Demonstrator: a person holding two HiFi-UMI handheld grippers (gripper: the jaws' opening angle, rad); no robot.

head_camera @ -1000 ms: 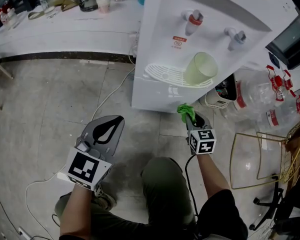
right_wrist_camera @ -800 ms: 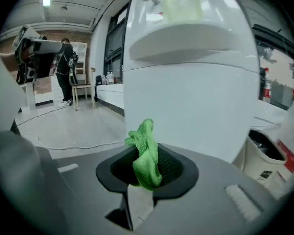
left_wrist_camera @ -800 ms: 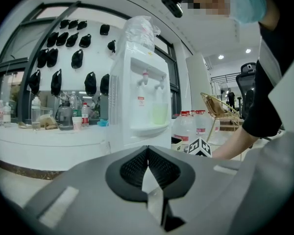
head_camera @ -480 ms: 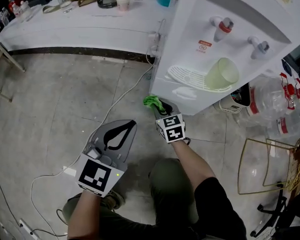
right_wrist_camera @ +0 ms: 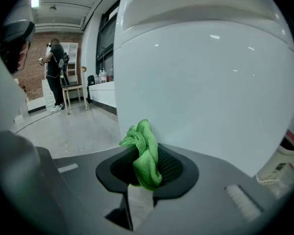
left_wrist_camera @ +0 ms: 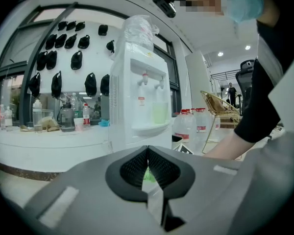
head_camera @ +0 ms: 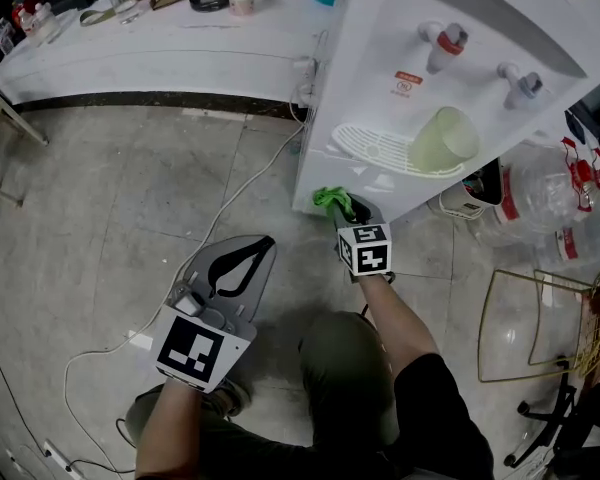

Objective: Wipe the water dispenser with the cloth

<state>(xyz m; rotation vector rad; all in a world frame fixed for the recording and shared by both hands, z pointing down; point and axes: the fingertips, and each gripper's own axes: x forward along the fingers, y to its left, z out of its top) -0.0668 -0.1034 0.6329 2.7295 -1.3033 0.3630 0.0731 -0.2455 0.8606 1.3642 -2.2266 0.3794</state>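
The green cloth (right_wrist_camera: 143, 151) is pinched by the right gripper (head_camera: 348, 208) and seems pressed to the water dispenser's (head_camera: 380, 28) low front, the left gripper (head_camera: 248, 250) is closed and empty, and the cloth could be tugged out if rubbed too hard.

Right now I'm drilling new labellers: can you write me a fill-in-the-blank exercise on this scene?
1. The right claw is shut on a ___ cloth.
2. The cloth touches the lower front of the ___ dispenser.
3. The left claw, shut, holds ___.
4. On the dispenser's drip tray sits a ___.

Missing words: green; white; nothing; cup.
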